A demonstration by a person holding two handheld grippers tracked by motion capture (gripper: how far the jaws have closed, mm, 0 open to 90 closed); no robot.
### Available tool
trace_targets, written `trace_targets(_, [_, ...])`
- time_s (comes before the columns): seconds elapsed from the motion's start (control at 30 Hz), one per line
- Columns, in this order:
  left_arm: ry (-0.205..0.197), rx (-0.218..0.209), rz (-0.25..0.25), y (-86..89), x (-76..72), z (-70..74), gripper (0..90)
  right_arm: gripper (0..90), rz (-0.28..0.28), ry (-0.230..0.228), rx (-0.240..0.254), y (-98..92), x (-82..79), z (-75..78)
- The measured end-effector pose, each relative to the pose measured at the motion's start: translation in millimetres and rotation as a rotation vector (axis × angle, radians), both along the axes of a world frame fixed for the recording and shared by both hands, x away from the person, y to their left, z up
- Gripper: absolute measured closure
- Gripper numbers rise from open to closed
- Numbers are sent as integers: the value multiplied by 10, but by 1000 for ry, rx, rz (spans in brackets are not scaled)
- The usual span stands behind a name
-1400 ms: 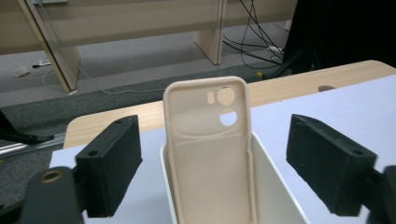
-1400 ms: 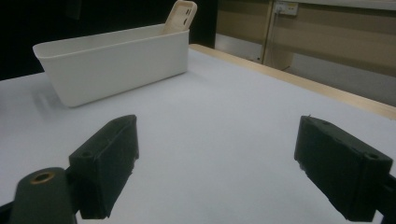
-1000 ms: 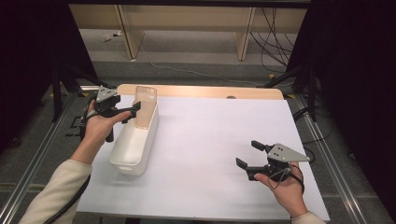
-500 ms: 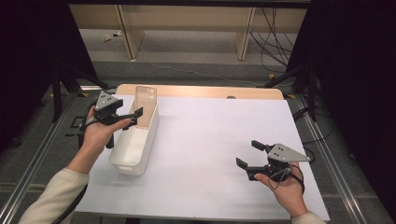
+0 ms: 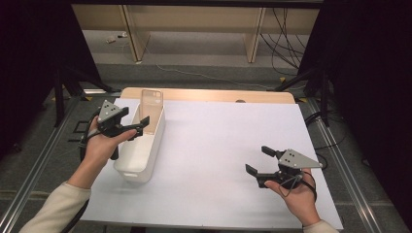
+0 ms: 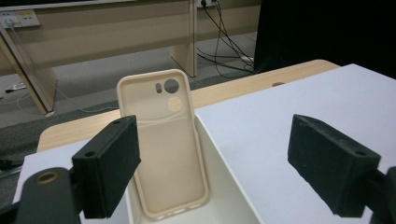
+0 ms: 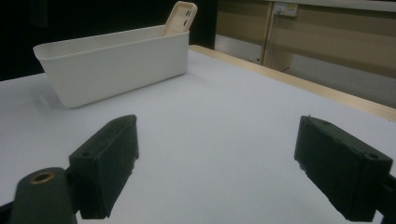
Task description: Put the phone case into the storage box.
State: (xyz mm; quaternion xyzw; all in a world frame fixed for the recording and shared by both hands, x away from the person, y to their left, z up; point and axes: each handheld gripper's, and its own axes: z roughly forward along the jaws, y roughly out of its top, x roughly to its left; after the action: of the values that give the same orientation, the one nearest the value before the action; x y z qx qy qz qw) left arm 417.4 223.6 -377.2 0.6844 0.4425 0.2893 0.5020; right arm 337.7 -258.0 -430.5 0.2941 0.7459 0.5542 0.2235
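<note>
We hold our left gripper (image 5: 137,130) over the left rim of the white bin (image 5: 145,160), wrist level, with the forearm and its pale sleeve coming up from the bottom left corner of the high view. Its jaws point across the bin toward the far end and stand spread wide with nothing between them. In the left gripper view the phone case (image 6: 169,140) stands on its short edge inside the bin (image 6: 219,186), leaning back against the far wall, its hollow side and camera cut-outs facing us; the two black pads sit on either side of it in that view but nearer to us, apart from it. From above, the phone case (image 5: 151,108) rises past the bin's far rim.

Our right gripper (image 5: 260,162) rests low over the white table (image 5: 214,141) near the right front corner, palm up beneath it, jaws aimed left toward the bin and spread apart around bare table. From its own view the bin (image 7: 116,63) sits well away, the phone case (image 7: 180,16) poking up at its far end.

Compared with a second ago, our left hand has slid a little nearer along the bin's side, away from the case, with the jaws just as wide. The right hand has kept its place.
</note>
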Motion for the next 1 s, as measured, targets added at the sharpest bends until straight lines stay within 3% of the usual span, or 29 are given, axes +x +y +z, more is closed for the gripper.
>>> trace_targets(0.07, [-1, 4, -9, -13, -30, -8, 166, 150, 4, 24, 12, 6, -13, 1])
trace_targets(0.1, [-2, 1, -11, -22, -46, -12, 166, 150, 3, -6, 0, -5, 2, 4])
trace_targets(0.33, [7, -21, -48, -64, -140, -39, 169, 150, 2, -1, -2, -4, -1, 6])
trace_targets(1.0, [-16, 6, -93, -122, -271, -76, 169, 150, 2, 22, 5, 9, -15, 7])
